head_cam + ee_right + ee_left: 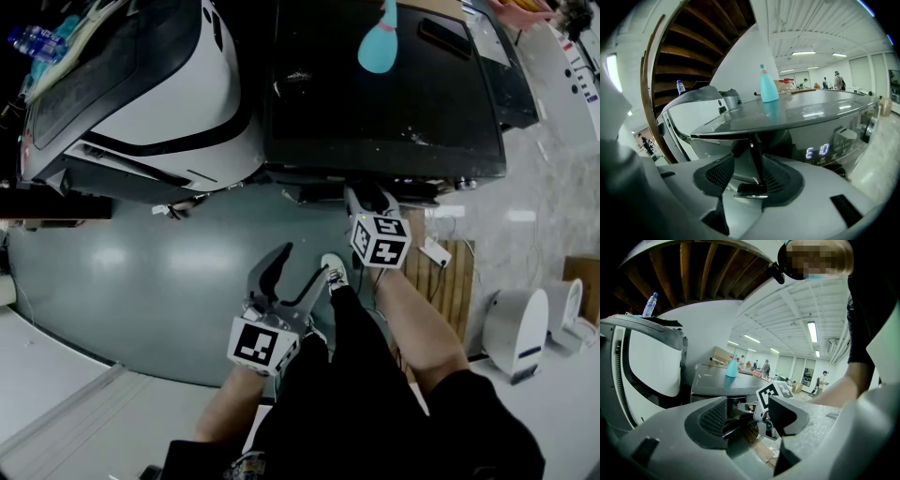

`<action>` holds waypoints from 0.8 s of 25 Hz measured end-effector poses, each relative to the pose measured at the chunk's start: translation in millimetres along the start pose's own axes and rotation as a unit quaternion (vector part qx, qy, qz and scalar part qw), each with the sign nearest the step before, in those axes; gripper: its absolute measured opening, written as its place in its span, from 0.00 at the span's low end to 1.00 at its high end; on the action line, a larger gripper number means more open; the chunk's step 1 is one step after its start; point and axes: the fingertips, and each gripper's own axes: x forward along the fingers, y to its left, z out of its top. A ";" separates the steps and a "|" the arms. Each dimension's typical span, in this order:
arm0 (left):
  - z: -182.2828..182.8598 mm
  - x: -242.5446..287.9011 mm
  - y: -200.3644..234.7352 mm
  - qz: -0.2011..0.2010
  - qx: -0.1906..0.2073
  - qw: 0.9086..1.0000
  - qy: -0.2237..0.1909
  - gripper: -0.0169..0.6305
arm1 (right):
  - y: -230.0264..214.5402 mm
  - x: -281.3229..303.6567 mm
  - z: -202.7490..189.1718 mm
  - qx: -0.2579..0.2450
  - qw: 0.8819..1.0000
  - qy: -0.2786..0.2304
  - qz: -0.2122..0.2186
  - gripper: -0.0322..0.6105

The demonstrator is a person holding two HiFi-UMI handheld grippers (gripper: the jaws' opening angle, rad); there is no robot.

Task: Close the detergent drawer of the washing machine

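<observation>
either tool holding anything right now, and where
Nothing is held. The left tool is open and empty; the right tool, open, straddles the detergent drawer edge without clamping it.

Spray bottle (378,45) on washing machine (394,112) top; second machine (150,84) at left

A big open hall, probably a test lab or workshop rather than a home — strip lights (812,331) on a white ribbed ceiling (787,310), people (766,366) standing far off, a washing machine (375,103) on polished floor (141,281), white machines (514,328) parked nearby.
</observation>
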 end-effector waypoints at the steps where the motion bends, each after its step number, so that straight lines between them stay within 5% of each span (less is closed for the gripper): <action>1: -0.5 -0.7 1.2 0.001 0.000 1.000 0.000 0.42 | 0.4 1.1 0.7 -0.002 1.000 0.001 0.001 0.34; 16: 0.4 -13.5 1.5 -0.002 0.002 1.000 -0.002 0.42 | -1.2 3.4 0.4 0.038 0.999 0.000 -0.025 0.33; 20: 4.3 -23.9 0.2 -0.002 0.003 1.000 -0.008 0.42 | 1.7 -6.1 6.1 0.024 0.999 -0.009 -0.031 0.14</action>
